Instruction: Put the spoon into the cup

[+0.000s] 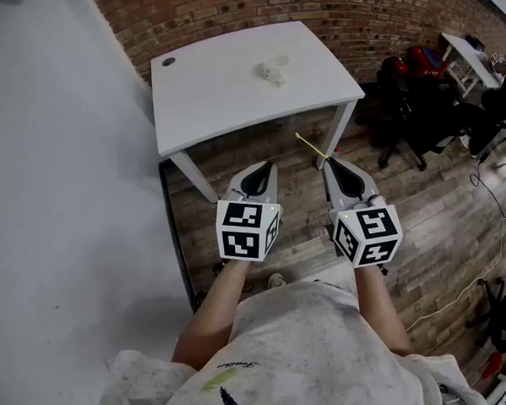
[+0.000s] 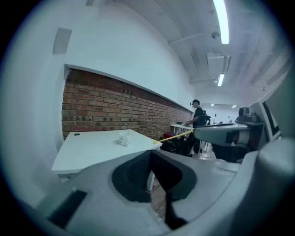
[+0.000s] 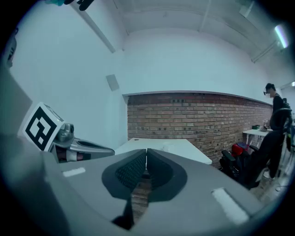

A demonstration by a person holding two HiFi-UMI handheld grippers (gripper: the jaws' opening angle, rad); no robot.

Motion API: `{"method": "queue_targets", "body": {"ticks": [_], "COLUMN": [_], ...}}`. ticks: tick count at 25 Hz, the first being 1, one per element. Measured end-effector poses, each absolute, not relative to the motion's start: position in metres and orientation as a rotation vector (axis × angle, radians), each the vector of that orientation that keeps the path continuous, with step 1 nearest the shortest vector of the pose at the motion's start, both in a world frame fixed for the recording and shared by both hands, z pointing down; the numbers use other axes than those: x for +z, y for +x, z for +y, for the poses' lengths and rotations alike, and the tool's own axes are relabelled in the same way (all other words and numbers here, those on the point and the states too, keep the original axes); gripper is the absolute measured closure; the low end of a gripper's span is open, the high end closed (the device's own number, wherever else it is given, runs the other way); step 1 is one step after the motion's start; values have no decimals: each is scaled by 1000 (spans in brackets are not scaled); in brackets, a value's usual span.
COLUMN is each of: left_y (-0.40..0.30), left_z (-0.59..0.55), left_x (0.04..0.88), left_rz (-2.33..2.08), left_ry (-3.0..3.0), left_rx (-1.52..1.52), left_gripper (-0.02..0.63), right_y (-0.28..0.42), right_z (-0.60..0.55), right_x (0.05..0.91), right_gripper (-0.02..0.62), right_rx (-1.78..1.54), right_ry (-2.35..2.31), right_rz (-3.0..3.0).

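A small white cup (image 1: 273,69) stands toward the far right of a white table (image 1: 214,98); it also shows in the left gripper view (image 2: 124,138). Both grippers hang over the wooden floor, short of the table's near edge. My right gripper (image 1: 329,161) is shut on a thin yellow spoon (image 1: 311,147), which sticks out forward and left toward the table corner. From the left gripper view the spoon (image 2: 173,136) pokes out of the right gripper's tip. My left gripper (image 1: 269,163) is shut with nothing in it. In the right gripper view the jaws (image 3: 146,151) hide the spoon.
A brick wall (image 1: 336,15) runs behind the table and a white wall (image 1: 56,165) stands on the left. Black office chairs and a red bag (image 1: 408,88) crowd the right, beside another white desk (image 1: 465,59). A person (image 2: 197,117) stands far off.
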State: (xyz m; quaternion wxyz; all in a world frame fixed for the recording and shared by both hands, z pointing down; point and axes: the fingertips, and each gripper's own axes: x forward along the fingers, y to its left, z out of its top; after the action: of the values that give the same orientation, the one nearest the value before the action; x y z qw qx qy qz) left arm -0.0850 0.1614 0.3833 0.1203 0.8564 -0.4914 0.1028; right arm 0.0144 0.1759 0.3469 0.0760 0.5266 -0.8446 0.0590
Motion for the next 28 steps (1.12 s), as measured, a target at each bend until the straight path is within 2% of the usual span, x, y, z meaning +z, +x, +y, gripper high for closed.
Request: {"method": "queue_targets", "body": {"ticks": [14,28], "left_y": [-83,-60], "left_z": [141,62], "left_x": [400,411], "left_rz": [-1420,-1463], "left_ry": [2490,2435], "left_rx": [348,376], "left_gripper": [615,614], "right_y": [15,40], "right_z": [153,69], "right_x": [363,371], "right_gripper": [579,579], "right_rx": [248,290], "right_ry": [1586,1545], "right_rz": [-2537,-2585]}}
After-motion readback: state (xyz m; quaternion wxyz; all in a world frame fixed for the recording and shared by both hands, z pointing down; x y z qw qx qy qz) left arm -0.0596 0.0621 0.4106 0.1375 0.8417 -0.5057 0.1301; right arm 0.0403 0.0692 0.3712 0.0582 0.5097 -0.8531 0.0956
